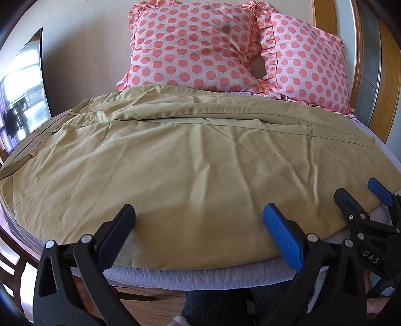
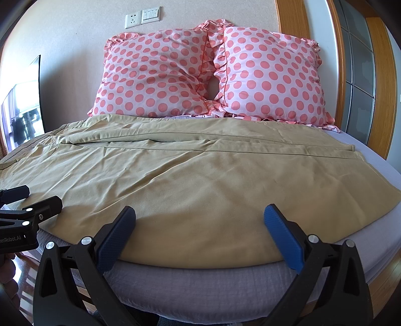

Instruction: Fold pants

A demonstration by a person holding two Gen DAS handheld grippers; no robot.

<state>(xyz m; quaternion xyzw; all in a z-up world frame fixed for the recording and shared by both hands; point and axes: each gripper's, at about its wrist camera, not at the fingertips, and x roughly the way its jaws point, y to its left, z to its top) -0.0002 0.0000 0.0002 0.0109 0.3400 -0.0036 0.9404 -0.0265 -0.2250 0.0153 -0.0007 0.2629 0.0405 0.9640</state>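
Spread flat across the bed (image 1: 200, 277): khaki pants (image 1: 190, 160), lying sideways, waistband with belt loops toward the left, leg hems toward the right, the 2 legs one beyond the other with a long seam line between them. Wrinkled over the near leg, with the near edge of the cloth just at the front edge of the grey-lilac mattress cover. At that near edge, in the left wrist view: left gripper (image 1: 199, 215), jaws spread wide, nothing between them, fingertips above or just at the cloth, contact not possible to judge. In the right wrist view: right gripper (image 2: 199, 217), likewise opened wide and holding nothing, placed over the near edge of the pants (image 2: 200, 185) further to the right. Seen also at the right border of the left view, right gripper (image 1: 357, 194) near the hem side, jaws apart. Behind the pants, against the wall: 2 pink polka-dot pillows (image 2: 208, 72) with ruffled edges, side by side and touching. Above them, a wall socket and switch plate (image 2: 142, 17). At the far left, a dark television screen (image 1: 22, 92) with reflections.
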